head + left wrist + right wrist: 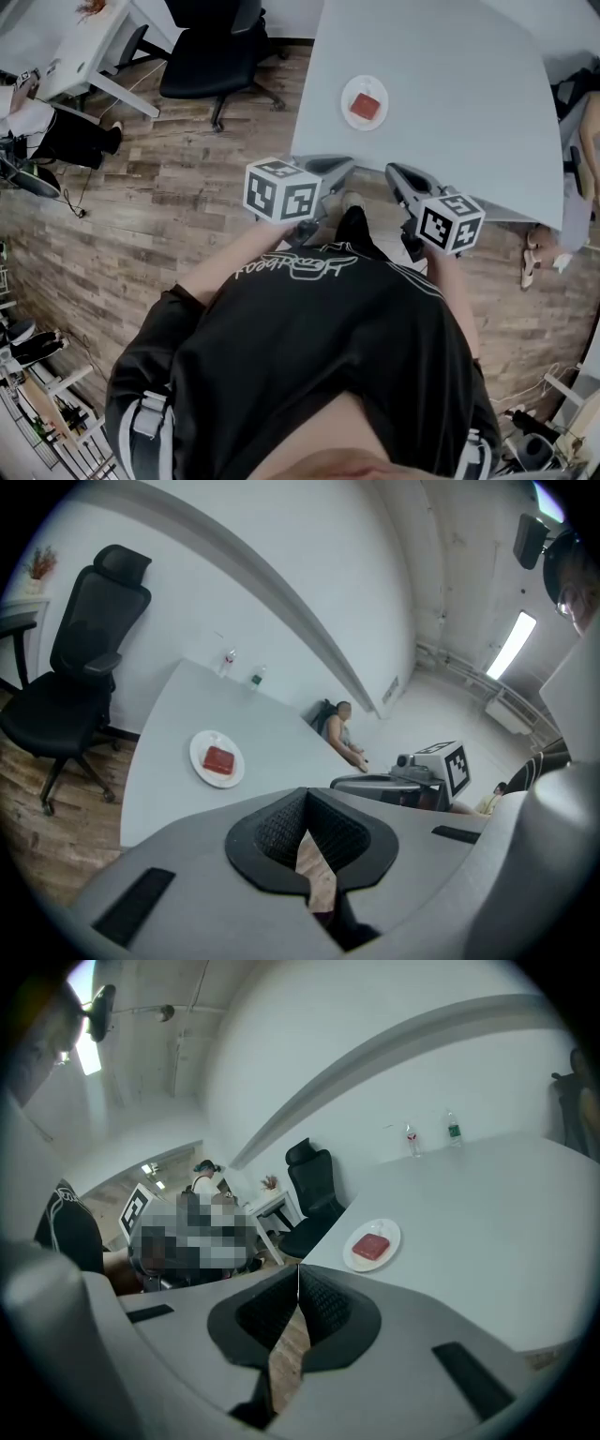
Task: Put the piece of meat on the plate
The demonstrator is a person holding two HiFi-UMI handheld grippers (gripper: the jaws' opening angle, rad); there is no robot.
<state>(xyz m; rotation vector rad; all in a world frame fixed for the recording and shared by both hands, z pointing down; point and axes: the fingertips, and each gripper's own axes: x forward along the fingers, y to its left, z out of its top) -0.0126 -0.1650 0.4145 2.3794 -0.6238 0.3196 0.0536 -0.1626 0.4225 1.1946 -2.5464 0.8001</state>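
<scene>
One meat piece [365, 107] lies on one plate [352, 90]; left tongs [307, 799] and right tongs [298, 1274] are clenched, empty.

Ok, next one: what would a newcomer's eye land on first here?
The red piece of meat lying on a white plate, near the front edge of the grey table. Then the left hand-held gripper and right hand-held gripper, both shut and empty, held at that edge close to the person.
</scene>
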